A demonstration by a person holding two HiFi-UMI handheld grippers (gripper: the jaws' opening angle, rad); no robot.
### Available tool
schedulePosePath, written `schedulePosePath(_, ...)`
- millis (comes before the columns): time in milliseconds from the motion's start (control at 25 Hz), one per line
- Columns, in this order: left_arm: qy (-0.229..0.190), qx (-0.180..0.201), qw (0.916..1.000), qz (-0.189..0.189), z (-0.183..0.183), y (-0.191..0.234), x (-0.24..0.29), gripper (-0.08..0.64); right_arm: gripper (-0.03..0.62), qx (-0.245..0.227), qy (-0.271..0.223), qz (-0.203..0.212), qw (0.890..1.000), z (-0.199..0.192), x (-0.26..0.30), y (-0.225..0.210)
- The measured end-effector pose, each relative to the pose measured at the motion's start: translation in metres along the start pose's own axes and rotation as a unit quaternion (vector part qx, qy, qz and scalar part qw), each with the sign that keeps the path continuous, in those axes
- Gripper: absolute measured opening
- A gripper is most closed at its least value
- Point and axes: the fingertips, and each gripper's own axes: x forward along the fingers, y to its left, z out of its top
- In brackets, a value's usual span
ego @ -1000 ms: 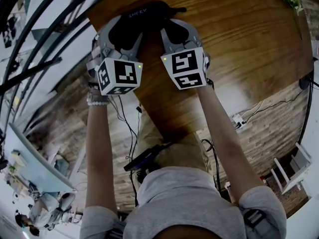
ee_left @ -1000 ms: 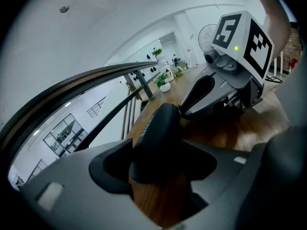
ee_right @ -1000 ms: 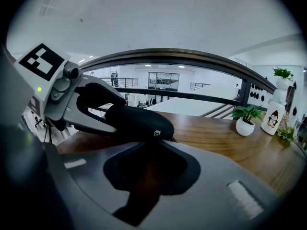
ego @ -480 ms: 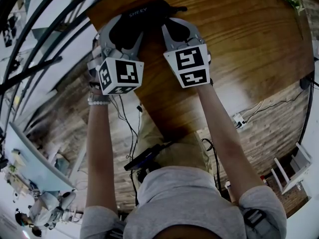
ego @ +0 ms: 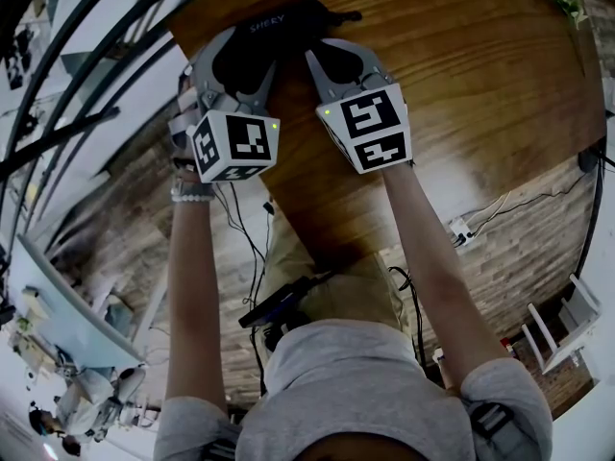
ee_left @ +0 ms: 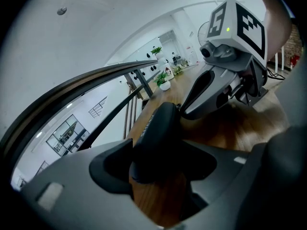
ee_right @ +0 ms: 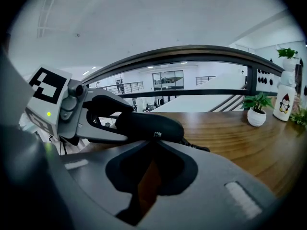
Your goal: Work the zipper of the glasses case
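A black glasses case (ego: 279, 25) lies at the far edge of the wooden table (ego: 461, 84). My left gripper (ego: 252, 54) is shut on the case's near left end; in the left gripper view the case (ee_left: 160, 128) fills the gap between the pads (ee_left: 115, 164). My right gripper (ego: 322, 44) reaches the case's right side. Its jaws have just been closing. In the right gripper view the tips (ee_right: 154, 140) meet under a small silver zipper pull (ee_right: 157, 134) on the case (ee_right: 144, 123), pinching it. The case's far end is hidden.
A dark railing (ee_right: 192, 51) runs just beyond the table's far edge. A small potted plant (ee_right: 257, 110) and a white bottle (ee_right: 286, 99) stand at the table's right. A power strip and cables (ego: 461, 230) lie on the floor.
The right gripper's marker cube has tilted and shifted slightly right and toward me, and its jaws have narrowed at the case's side. The left gripper and the case stay where they were.
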Motion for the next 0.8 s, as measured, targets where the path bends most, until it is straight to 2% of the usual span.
schedulePosePath(200,0.002,0.002,1.0,0.002,0.001,-0.001,0.0,0.284,0.0,-0.006,0.004,0.014,1.0,0.001,0.001,0.01)
schedulePosePath(600,0.0,-0.001,1.0,0.004,0.003,-0.001,0.002,0.284,0.001,-0.037,0.009,0.051,0.998,0.005,0.01,0.032)
schedulePosePath(720,-0.001,-0.001,1.0,0.003,0.004,-0.002,0.002,0.284,0.002,-0.055,0.009,0.048,0.997,0.005,0.012,0.034)
schedulePosePath(800,-0.002,0.0,1.0,0.003,0.004,-0.002,0.002,0.284,0.004,-0.083,0.013,0.036,0.996,0.004,0.011,0.033)
